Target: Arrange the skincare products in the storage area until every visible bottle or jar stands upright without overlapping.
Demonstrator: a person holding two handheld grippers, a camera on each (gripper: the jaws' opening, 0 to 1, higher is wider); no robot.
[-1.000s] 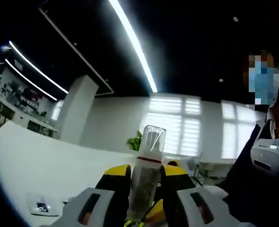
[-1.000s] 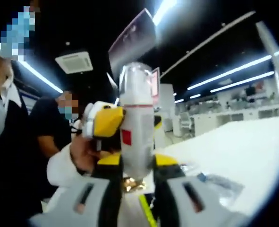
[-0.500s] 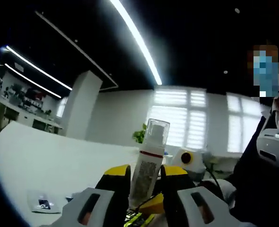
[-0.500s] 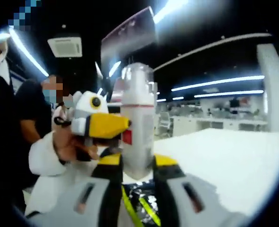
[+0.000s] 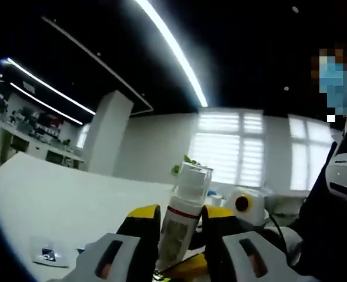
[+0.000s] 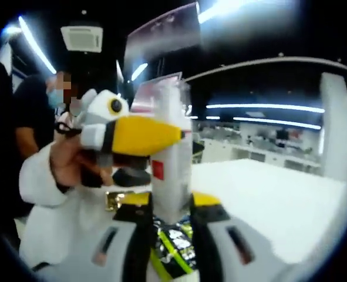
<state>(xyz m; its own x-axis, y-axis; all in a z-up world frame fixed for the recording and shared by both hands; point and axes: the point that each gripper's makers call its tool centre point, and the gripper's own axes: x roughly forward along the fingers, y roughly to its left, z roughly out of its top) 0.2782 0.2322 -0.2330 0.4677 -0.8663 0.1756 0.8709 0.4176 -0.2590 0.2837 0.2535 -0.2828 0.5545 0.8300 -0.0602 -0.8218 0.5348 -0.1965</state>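
Two bottles clamped, left hand-held gripper [image 6: 135, 136] now overlapping right bottle [image 6: 172, 170]

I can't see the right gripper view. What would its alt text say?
A white bottle with a small red square label stands gripped between the right gripper's yellow-tipped jaws. The left gripper, held in a white-sleeved hand, crosses in front of its top, above a white table.

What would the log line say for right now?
left gripper: shut on pump bottle | right gripper: shut on spray bottle | both bottles upright, lifted above white table
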